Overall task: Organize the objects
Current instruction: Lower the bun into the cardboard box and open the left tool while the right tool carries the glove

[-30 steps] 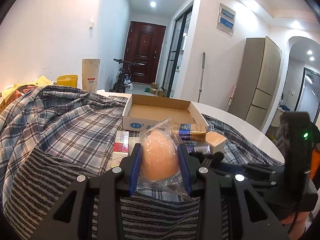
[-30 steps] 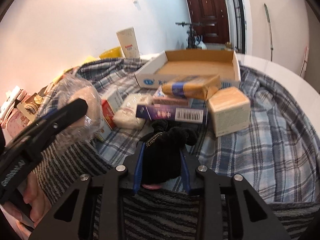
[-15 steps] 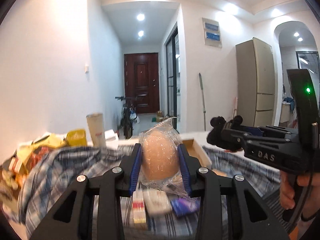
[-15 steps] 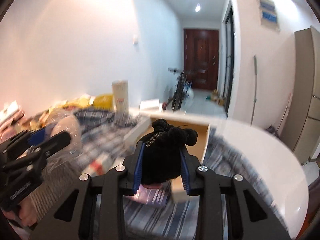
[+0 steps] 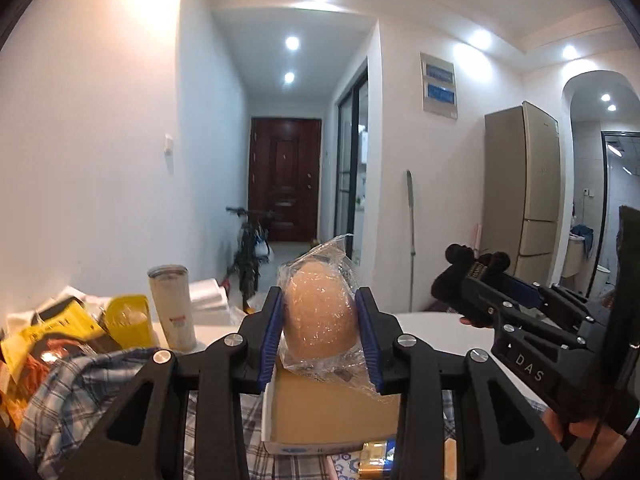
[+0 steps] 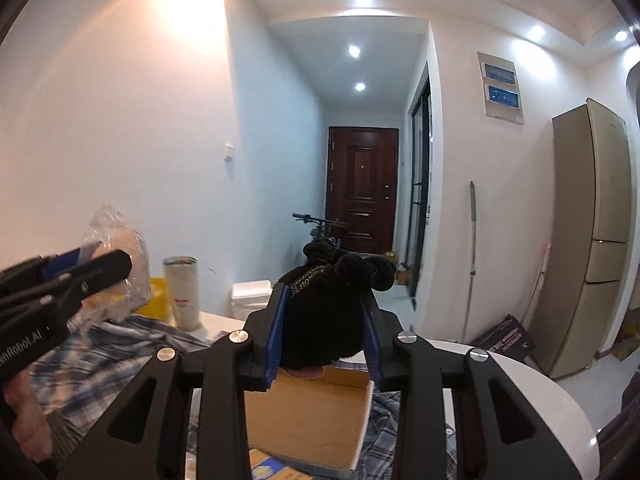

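Fingers (image 5: 370, 336) of the left gripper (image 5: 320, 336) are clamped on a peach-coloured lump wrapped in clear plastic (image 5: 320, 316), held above the open cardboard box (image 5: 332, 412). A black fuzzy item (image 6: 324, 320) is gripped between the right gripper (image 6: 324, 328) fingers, above the same box's far edge. Plaid cloth (image 6: 100, 356) is spread over the white tabletop (image 6: 540, 400), with a paper cup (image 5: 173, 312) standing near its far-left edge.

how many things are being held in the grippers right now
2. A plastic-wrapped peach-colored sponge is clamped in the left gripper, and a black fuzzy item in the right gripper; both are above the open cardboard box. Nothing else is visibly held.
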